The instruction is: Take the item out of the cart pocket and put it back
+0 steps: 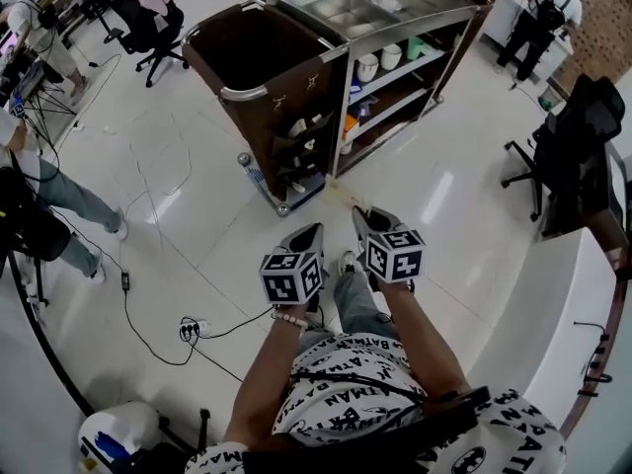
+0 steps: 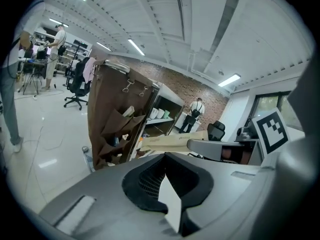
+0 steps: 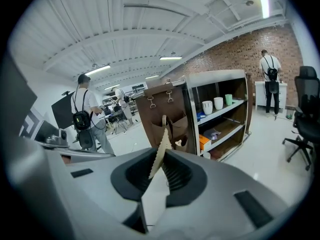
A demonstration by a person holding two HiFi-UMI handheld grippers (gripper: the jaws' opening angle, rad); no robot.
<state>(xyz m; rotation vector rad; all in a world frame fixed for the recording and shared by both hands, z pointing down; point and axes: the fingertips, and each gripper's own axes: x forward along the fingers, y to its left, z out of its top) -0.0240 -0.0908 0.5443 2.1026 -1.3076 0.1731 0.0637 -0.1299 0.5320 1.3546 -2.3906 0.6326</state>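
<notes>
The flat beige paper sachet [image 2: 172, 142] is out of the brown fabric-sided cart's [image 1: 259, 72] pockets; my right claw [image 3: 162, 158] clamps it edge-on, well apart from the cart; my left claw [image 2: 166, 176] is closed, empty; I judge only the return is left.

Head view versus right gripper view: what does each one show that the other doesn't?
Only the head view: the person's legs, floor cables, the top trays. Only the right gripper view: the right gripper with jaws clamped on a paper packet by its serrated edge, and ceiling lights. Both: the brown cart with pockets and shelf cups.
</notes>
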